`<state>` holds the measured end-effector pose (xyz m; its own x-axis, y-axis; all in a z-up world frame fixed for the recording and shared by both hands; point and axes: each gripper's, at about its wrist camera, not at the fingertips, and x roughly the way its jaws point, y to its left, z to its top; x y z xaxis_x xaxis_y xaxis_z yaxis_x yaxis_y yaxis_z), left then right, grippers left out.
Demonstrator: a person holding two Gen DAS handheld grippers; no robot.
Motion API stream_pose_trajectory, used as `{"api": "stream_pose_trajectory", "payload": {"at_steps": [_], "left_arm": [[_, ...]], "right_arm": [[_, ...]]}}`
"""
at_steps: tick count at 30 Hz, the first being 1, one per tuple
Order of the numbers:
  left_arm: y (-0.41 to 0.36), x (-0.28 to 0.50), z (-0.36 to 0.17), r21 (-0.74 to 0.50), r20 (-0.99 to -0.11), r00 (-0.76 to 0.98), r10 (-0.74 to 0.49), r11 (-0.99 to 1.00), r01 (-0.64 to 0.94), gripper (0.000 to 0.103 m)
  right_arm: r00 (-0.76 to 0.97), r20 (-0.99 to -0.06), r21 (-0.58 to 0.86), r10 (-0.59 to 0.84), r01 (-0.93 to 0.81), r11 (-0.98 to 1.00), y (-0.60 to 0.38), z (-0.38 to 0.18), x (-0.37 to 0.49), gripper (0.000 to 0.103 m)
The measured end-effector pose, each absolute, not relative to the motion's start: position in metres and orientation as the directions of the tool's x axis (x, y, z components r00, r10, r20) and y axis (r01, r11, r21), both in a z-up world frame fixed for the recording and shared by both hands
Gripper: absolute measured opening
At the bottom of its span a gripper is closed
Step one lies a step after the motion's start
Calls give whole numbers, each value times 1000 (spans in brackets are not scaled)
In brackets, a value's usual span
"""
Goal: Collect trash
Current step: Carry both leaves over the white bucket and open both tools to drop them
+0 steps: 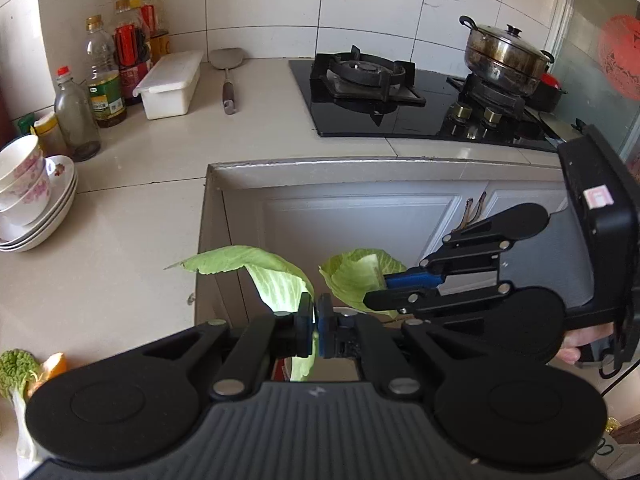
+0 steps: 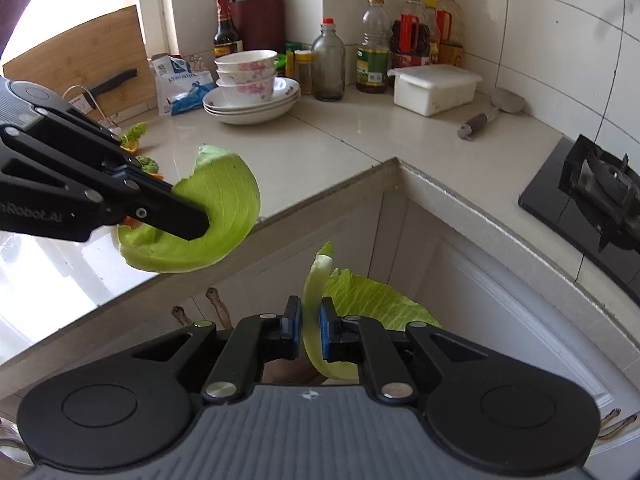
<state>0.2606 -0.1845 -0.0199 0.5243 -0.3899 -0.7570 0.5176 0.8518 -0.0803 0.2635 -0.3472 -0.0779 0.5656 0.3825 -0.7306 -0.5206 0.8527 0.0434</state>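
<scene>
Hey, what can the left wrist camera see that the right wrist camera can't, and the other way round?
Only the left wrist view shows the steel pot with its lid on the far burner, and the stove knobs.

Only the right wrist view shows the knife block, the wooden cutting board and the blue-and-white bag.

Both show the left gripper and right gripper, each with jaws shut on a cabbage leaf, plus the stacked bowls, white lidded box, oil bottles and spatula.
</scene>
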Motion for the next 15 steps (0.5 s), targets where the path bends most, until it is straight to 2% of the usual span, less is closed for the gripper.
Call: {"api": "stream_pose_trajectory", "payload": {"at_steps": [15], "left_arm": [[-239, 298, -76, -74, -794, 485, -367, 850, 522, 0]], "right_arm": [[427, -841, 154, 333, -401, 903, -389, -262, 314, 12]]}}
